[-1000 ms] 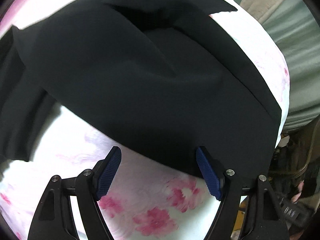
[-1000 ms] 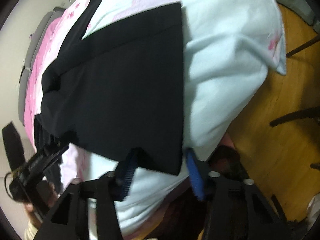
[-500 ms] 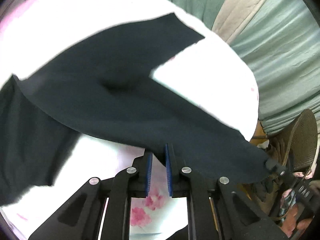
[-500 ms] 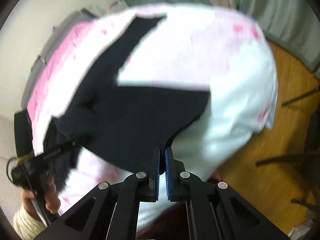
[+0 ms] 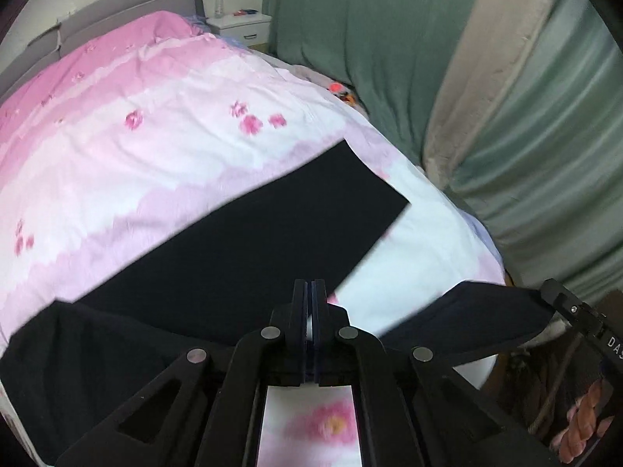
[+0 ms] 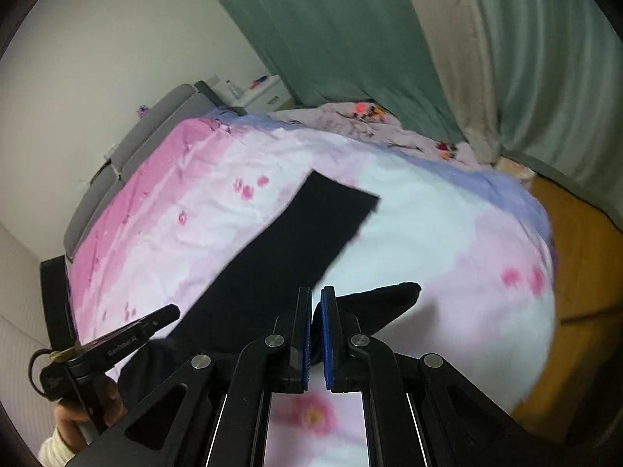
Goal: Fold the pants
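Black pants [image 5: 272,225] lie on a bed with a pink and white flowered cover [image 5: 155,124]. One leg stretches away toward the far right. My left gripper [image 5: 310,292] is shut on the near edge of the pants and holds it up off the bed. My right gripper [image 6: 316,303] is shut on another part of the near edge of the pants [image 6: 303,233], which hangs from it as a lifted flap [image 6: 381,299]. The right gripper [image 5: 576,311] shows at the right of the left wrist view, the left gripper [image 6: 117,342] at the lower left of the right wrist view.
Green curtains [image 5: 350,31] hang past the bed's far side. A grey headboard [image 5: 117,4] and a white nightstand [image 5: 237,27] stand at the far end. Crumpled lilac bedding [image 6: 370,120] lies at the far edge. Wooden floor [image 6: 584,272] is on the right.
Both grippers closed on the near edge of the pants and lifted it. The views rose from looking down at the cloth to looking across the bed; one leg now lies stretched out.
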{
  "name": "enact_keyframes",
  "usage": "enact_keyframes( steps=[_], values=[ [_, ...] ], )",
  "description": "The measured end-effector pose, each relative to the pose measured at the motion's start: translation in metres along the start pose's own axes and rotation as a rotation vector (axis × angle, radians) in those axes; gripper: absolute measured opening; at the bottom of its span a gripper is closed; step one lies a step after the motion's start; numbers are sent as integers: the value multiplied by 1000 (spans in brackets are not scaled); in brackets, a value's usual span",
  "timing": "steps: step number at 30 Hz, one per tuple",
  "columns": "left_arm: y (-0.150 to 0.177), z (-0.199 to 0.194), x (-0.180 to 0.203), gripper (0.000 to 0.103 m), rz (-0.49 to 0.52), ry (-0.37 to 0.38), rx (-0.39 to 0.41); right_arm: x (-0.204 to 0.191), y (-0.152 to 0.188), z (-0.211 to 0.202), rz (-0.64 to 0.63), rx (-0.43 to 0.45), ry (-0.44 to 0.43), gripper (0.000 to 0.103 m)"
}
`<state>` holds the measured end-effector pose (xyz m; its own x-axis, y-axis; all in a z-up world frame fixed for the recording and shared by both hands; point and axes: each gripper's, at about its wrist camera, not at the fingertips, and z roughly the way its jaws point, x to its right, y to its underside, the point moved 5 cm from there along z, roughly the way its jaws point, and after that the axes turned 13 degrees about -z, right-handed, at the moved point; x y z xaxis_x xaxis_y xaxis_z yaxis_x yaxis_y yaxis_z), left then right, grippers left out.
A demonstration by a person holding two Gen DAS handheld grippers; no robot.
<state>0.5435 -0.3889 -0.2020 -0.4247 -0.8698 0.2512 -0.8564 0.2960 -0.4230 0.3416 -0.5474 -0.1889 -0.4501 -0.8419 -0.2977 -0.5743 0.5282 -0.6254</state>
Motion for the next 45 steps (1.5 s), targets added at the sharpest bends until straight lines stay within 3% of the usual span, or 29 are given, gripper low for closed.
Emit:
enact_keyframes(
  steps=[3,5,6,9,10,12,15,18,20,21,22,24,28,29,30,31,32,36,42,43,45],
  values=[
    [-25,20,11,4,23,0,12,9,-34,35,-29,-27,-23,5],
    [-40,33,27,8,94,17,21,16,-56,64,-51,-52,-43,5],
    [-48,36,34,17,168,37,8,20,-65,78,-56,-65,-54,5],
    [-58,49,53,65,329,88,-79,27,-83,105,-74,-95,-86,5],
    [-60,57,61,66,389,120,-125,30,-87,112,-84,-101,-91,5],
    [-63,74,75,65,468,133,-190,37,-93,124,-84,-117,-101,5],
    [-58,101,99,65,543,224,-336,46,-100,140,-62,-135,-121,5],
    [-45,133,114,65,604,225,-444,52,-103,153,-46,-151,-130,5],
    [-36,152,120,47,630,216,-505,56,-107,159,-39,-156,-125,2],
    [-32,160,122,23,635,205,-525,57,-109,161,-38,-155,-121,1],
    [-31,165,122,5,624,197,-537,60,-111,163,-37,-154,-117,1],
    [-30,175,121,4,596,213,-565,66,-116,169,-29,-157,-107,2],
    [-41,181,115,4,571,201,-530,76,-118,184,-105,-193,-90,5],
    [-45,182,114,4,572,193,-518,78,-114,190,-117,-222,-94,22],
    [-47,180,113,4,582,184,-501,82,-109,196,-131,-261,-100,51],
    [-49,179,112,4,595,180,-490,86,-103,200,-142,-291,-103,60],
    [-50,179,112,4,603,178,-487,89,-98,202,-151,-300,-126,65],
    [-49,181,115,4,667,170,-485,83,-91,219,-227,-367,-292,69],
    [-54,189,113,4,681,140,-486,66,-85,272,-274,-517,-514,67],
    [-57,191,111,4,675,130,-483,63,-83,280,-272,-544,-535,62],
    [-63,195,109,4,652,114,-478,59,-83,289,-275,-555,-556,27]
  ],
)
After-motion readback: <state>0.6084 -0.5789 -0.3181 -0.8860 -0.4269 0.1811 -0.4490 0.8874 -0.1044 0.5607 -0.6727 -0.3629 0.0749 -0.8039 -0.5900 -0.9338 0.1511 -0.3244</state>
